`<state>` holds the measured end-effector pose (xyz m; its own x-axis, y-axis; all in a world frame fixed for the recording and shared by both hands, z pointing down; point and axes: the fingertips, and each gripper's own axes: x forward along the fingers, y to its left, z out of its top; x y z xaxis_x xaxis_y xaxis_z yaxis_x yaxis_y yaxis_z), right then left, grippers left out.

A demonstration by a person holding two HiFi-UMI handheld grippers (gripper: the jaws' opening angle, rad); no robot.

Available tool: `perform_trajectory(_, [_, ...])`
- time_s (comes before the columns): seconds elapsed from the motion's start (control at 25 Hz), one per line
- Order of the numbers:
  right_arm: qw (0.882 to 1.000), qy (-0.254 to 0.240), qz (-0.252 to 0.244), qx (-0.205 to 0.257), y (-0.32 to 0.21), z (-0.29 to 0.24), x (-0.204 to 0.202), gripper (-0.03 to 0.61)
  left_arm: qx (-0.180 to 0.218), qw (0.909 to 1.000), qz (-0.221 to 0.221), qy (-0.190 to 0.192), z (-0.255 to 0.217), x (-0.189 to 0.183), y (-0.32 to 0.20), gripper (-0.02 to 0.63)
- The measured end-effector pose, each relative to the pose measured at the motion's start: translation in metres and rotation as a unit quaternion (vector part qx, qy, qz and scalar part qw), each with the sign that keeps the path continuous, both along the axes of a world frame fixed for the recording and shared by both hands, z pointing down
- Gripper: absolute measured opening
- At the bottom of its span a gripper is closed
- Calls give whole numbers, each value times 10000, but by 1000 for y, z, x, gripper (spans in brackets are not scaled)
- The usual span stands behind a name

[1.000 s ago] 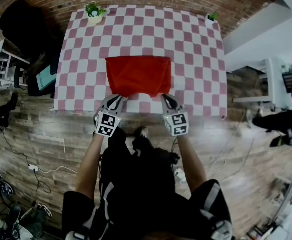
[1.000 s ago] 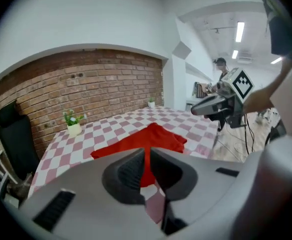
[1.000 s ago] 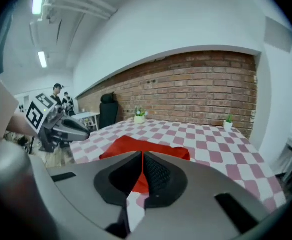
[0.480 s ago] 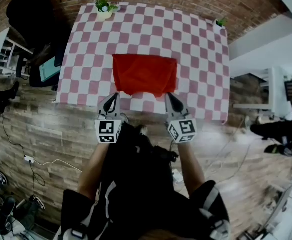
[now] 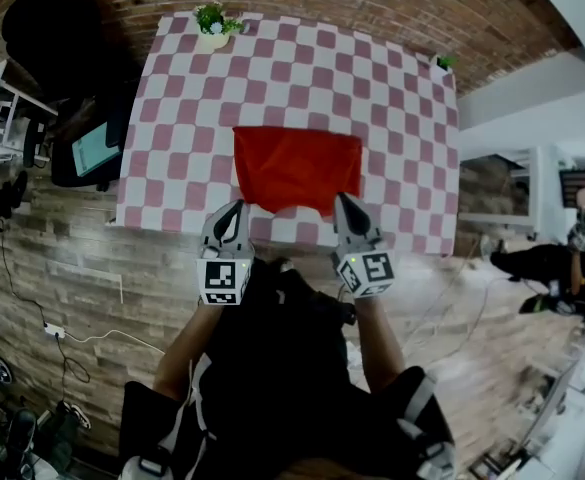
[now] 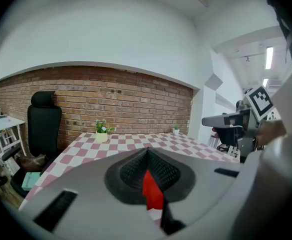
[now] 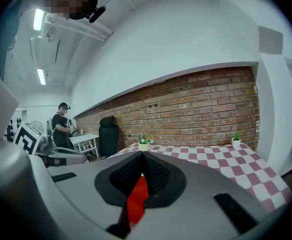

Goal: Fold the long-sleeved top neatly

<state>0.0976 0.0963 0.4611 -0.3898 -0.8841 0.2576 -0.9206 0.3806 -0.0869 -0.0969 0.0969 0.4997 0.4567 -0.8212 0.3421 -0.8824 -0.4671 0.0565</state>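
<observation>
The left gripper [image 5: 236, 210] and right gripper [image 5: 345, 204], jaws now clamped on the top's [image 5: 297, 166] near corners, have lifted its hem above the table's [image 5: 402, 98] near edge, likely starting the fold.

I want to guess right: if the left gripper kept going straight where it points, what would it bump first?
Probably the red top itself: the left gripper is shut on its near corner and points across it, slightly downward. Beyond lies the checked table. Depth is hard to judge.
</observation>
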Motion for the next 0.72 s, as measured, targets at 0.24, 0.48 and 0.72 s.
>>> perform_trajectory(0.24, [9997,130,-219,54,-29,-10,-23,8,-108,9999,-23,51,4,-8,-16,6])
perform_trajectory(0.48, [9983,167,-561,78,-69,-8,-33,8,-213,9996,-159,43,11,-9,-37,6])
perform_trajectory(0.72, [9899,355,-1369,-60,-113,3,-57,9,-432,9972,-607,42,22,-11,-55,6])
